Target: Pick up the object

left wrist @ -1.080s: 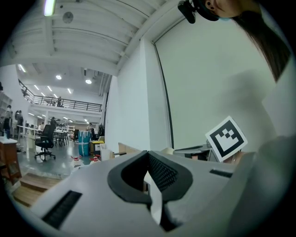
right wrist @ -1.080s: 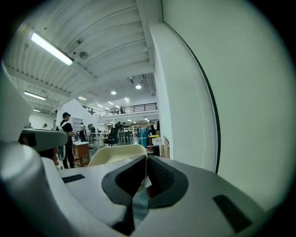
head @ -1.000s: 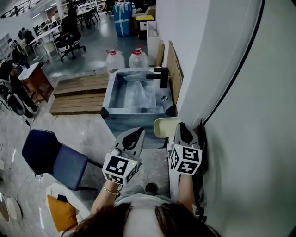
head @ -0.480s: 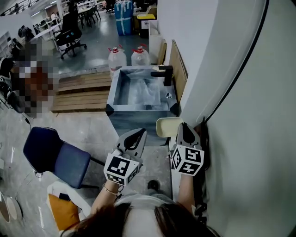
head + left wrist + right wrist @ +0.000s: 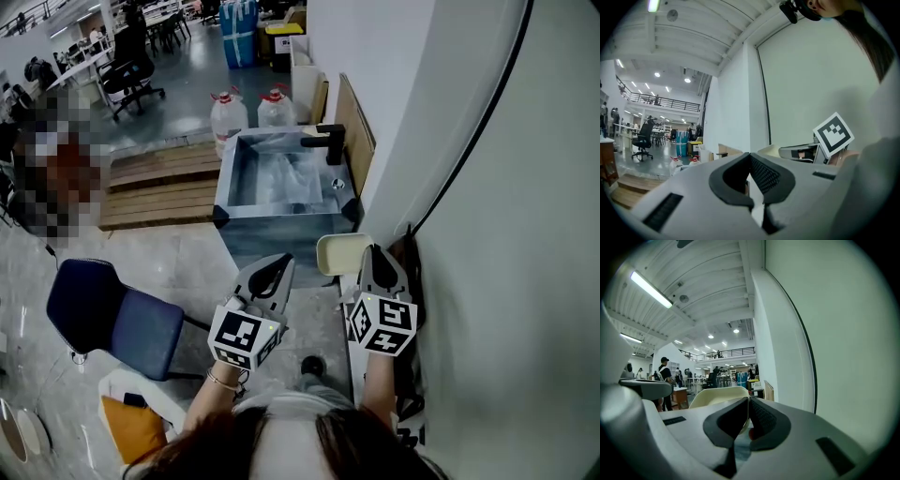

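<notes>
Grey workshop floor runs out ahead of you, with a pale wall (image 5: 487,234) close on your right and a steel sink (image 5: 281,217) with a black faucet (image 5: 330,142) standing against it. Behind the sink are two water jugs (image 5: 228,114), to its left lie wooden pallets (image 5: 159,183), and a blue chair (image 5: 112,319) sits nearer you on the left.

You hold both grippers low in front of your body, pointing forward. Your left gripper (image 5: 278,262) has its jaws closed tip to tip, and its own view shows nothing caught between them, only the room beyond. Your right gripper (image 5: 376,251) is likewise closed and empty. It hangs just over the edge of a cream chair seat (image 5: 339,253), which fills the space past its jaws in the right gripper view, though I cannot tell whether they touch.

As for the object, the pictures do not show which thing you are meant to lift. Nothing small sits within reach of either gripper, and the sink is well ahead of you.

By my reading, the task has not started. No approach is made and no grasp taken. Finding the object, opening a gripper, closing on it and lifting all remain.
</notes>
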A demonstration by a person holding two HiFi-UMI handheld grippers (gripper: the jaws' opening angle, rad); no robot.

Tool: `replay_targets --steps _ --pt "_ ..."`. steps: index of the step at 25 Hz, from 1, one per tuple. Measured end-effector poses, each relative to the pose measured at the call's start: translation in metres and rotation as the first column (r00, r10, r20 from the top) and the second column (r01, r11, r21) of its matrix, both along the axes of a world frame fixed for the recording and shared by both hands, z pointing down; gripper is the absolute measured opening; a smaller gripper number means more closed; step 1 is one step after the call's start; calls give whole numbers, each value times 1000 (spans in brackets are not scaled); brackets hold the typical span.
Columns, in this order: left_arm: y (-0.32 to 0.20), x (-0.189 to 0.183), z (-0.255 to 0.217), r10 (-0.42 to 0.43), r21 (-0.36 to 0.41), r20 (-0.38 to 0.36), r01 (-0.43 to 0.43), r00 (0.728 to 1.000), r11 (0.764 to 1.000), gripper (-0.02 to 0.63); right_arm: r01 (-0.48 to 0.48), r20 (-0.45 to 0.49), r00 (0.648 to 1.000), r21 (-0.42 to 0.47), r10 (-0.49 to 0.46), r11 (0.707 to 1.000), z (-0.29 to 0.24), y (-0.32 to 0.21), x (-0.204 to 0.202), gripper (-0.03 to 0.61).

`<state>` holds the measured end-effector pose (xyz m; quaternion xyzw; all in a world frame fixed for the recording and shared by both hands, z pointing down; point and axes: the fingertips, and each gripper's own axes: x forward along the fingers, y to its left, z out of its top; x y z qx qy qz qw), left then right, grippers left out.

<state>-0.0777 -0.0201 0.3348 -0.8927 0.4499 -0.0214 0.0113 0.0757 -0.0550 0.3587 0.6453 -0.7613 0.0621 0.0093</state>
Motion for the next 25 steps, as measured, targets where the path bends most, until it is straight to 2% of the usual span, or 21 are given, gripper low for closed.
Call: replay_targets --steps 25 --pt "37 -9 2 3 0 -19 -3 1000 1000 8 25 11 1000 35 -26 999 -12 56 -8 32"
